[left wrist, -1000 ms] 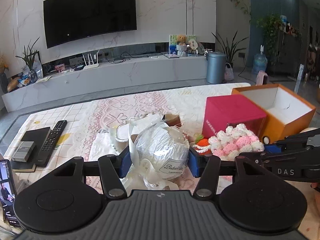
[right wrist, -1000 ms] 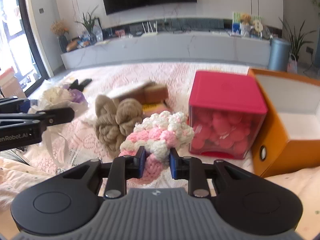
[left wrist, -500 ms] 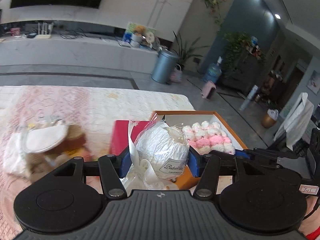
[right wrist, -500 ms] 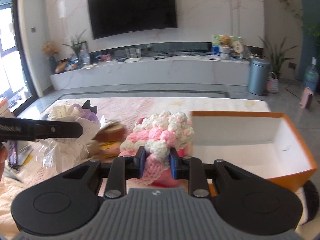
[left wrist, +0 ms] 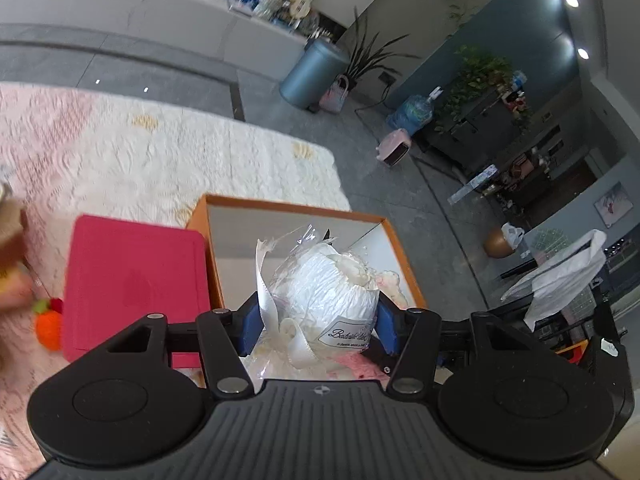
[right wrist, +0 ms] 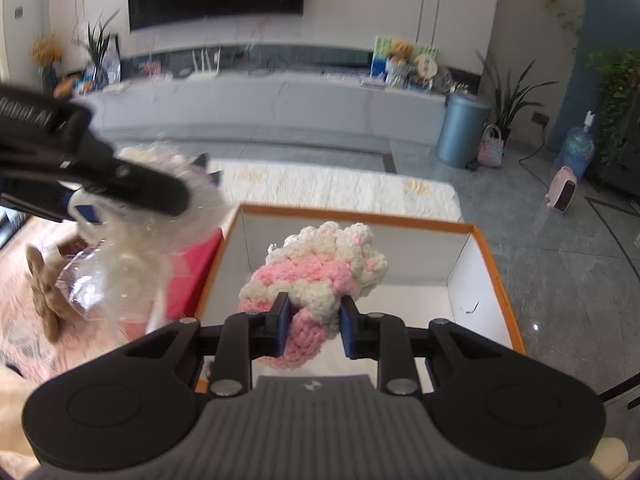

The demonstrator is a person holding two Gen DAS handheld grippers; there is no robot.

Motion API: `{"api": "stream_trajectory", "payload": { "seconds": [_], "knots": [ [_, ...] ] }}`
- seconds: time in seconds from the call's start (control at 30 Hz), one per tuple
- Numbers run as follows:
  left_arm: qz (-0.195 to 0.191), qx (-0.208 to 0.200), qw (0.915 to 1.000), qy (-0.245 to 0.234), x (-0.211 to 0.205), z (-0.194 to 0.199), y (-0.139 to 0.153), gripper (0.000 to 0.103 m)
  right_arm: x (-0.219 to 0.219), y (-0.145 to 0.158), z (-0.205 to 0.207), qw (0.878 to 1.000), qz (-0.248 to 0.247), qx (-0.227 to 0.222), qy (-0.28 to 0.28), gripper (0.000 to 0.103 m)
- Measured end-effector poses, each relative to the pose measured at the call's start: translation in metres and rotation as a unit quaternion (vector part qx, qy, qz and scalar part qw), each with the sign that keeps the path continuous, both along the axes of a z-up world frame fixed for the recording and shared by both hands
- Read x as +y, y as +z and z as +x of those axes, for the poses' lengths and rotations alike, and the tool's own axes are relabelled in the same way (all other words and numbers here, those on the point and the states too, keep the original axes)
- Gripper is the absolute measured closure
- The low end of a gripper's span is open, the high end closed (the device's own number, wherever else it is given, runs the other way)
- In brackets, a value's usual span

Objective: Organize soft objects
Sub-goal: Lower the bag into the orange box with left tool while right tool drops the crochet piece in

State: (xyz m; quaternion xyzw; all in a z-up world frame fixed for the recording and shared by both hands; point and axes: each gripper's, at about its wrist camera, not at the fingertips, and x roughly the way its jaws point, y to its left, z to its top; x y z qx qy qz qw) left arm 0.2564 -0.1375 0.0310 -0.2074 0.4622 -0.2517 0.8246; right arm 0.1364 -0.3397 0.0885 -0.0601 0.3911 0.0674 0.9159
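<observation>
My left gripper (left wrist: pixel 318 326) is shut on a white bundle wrapped in clear plastic (left wrist: pixel 326 292) with a white ribbon, held over the open orange box (left wrist: pixel 280 205). My right gripper (right wrist: pixel 313 330) is shut on a pink-and-white knitted item (right wrist: pixel 320 270), held above the same orange box (right wrist: pixel 496 276), whose white inside shows below it. The left gripper also shows blurred at the left of the right wrist view (right wrist: pixel 120 178), carrying the wrapped bundle (right wrist: pixel 132 256).
A red lidded box (left wrist: pixel 134 280) stands just left of the orange box on the pink lace cloth (left wrist: pixel 120 148). A small orange soft toy (left wrist: pixel 48 330) lies left of the red box. A brown knitted piece (right wrist: pixel 44 292) lies on the cloth. The table edge is beyond the orange box.
Both grippers have carried their items rightward from the table's middle to above the orange box. The views have tipped downward toward the box's inside.
</observation>
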Motion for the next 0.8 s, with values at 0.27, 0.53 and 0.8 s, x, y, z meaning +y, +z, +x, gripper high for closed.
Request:
{"api": "stream_trajectory", "payload": {
  "seconds": [0.27, 0.53, 0.8],
  "knots": [
    [0.022, 0.037, 0.9990, -0.006, -0.019, 0.020, -0.028, 0.032, 0.000, -0.048, 0.033, 0.997, -0.009, 0.075, 0.027, 0.076],
    [0.025, 0.042, 0.9984, -0.028, -0.037, 0.031, -0.031, 0.032, 0.007, -0.071, 0.051, 0.990, -0.033, 0.124, 0.055, 0.074],
    [0.016, 0.042, 0.9979, -0.047, -0.040, 0.028, -0.044, 0.023, -0.005, -0.071, 0.054, 0.989, -0.029, 0.137, 0.042, 0.070]
  ]
}}
